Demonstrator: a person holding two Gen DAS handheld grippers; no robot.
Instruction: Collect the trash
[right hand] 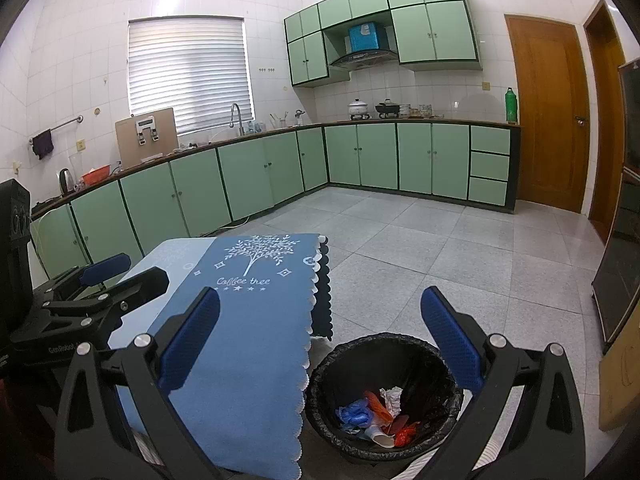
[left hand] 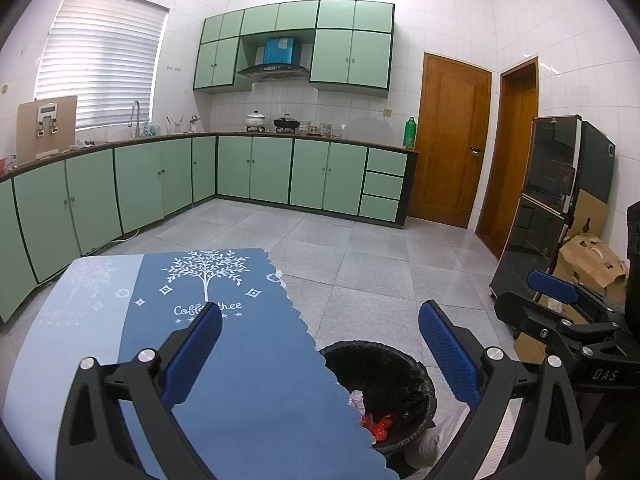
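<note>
Both hand-held grippers, left (left hand: 320, 346) and right (right hand: 320, 336), stand wide open and hold nothing, raised above the blue-clothed worktop (right hand: 248, 344), which shows no litter. Just beside its scalloped edge sits the black-lined trash bin (right hand: 320, 376), within easy dropping reach; crumpled paper and wrappers (right hand: 380, 412) already lie inside, so collection looks finished.

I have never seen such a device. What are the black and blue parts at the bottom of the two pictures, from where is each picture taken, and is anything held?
They are two hand-held grippers, each with a camera looking along its blue fingers. One picture is from the left gripper, the other from the right gripper. Both are open and hold nothing. Below them is a table with a blue tablecloth; no trash shows on it. Beside it stands a black-lined bin holding crumpled trash.
</note>
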